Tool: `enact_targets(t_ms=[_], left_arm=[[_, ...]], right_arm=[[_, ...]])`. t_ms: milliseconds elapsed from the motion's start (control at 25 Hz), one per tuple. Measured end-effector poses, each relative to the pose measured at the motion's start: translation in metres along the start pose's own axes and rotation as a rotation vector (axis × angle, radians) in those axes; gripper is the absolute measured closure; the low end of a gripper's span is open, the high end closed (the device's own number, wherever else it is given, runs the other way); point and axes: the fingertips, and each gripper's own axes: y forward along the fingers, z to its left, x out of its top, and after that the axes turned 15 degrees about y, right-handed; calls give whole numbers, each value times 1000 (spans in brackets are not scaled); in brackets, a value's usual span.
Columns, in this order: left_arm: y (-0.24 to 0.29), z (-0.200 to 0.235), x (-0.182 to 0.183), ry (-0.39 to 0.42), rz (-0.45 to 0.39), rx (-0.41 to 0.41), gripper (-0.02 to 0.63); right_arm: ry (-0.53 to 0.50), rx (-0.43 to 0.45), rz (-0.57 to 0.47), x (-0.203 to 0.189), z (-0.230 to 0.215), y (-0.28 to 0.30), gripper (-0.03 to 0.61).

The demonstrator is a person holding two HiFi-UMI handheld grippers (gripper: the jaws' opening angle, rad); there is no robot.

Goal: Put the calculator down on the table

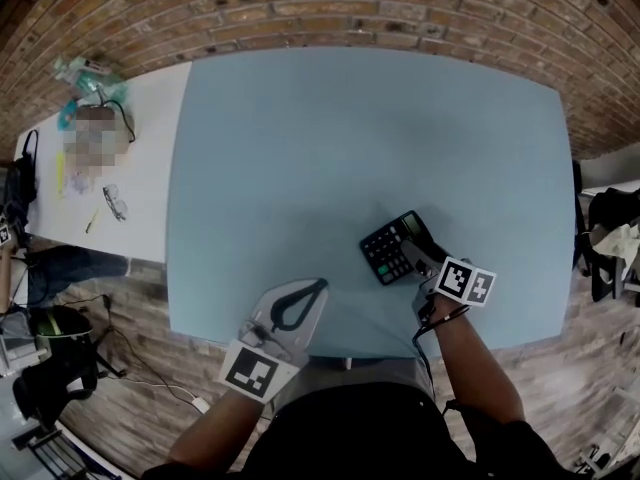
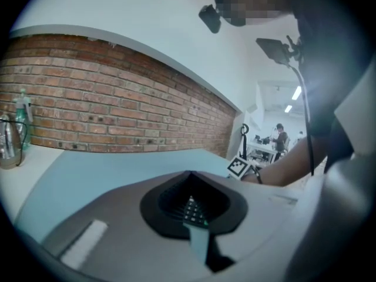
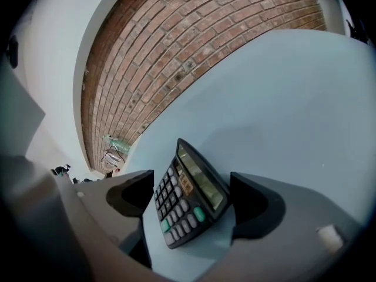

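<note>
A black calculator (image 1: 392, 246) lies flat on the light blue table (image 1: 330, 138), near its front right. My right gripper (image 1: 418, 251) stands open around the calculator's right end. In the right gripper view the calculator (image 3: 188, 195) rests keys-up on the table (image 3: 282, 98) between the two dark pads, with a gap on each side. My left gripper (image 1: 321, 285) hovers over the table's front edge, left of the calculator, its jaws shut tip to tip with nothing held. In the left gripper view its closed tips (image 2: 188, 174) fill the lower half.
A white table (image 1: 150, 138) stands to the left with glasses (image 1: 113, 201) and small items on it. A brick wall (image 1: 400, 8) runs behind the blue table. Bags and cables (image 1: 50, 368) lie on the wooden floor at the lower left.
</note>
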Motion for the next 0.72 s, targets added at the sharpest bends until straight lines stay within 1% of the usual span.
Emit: enact_targets(t_ms=[200, 320, 480, 720], left_arm=[[-1, -1, 2, -20, -4, -7, 611], [-2, 0, 9, -41, -26, -8, 611], [0, 1, 14, -25, -29, -13, 611], [3, -6, 29, -6, -62, -29, 611]], right_arm=[[-6, -27, 2, -5, -6, -4, 167], [-12, -45, 10, -9, -11, -7, 167], [-15, -54, 9, -11, -14, -15, 167], [-26, -37, 16, -22, -11, -25, 167]])
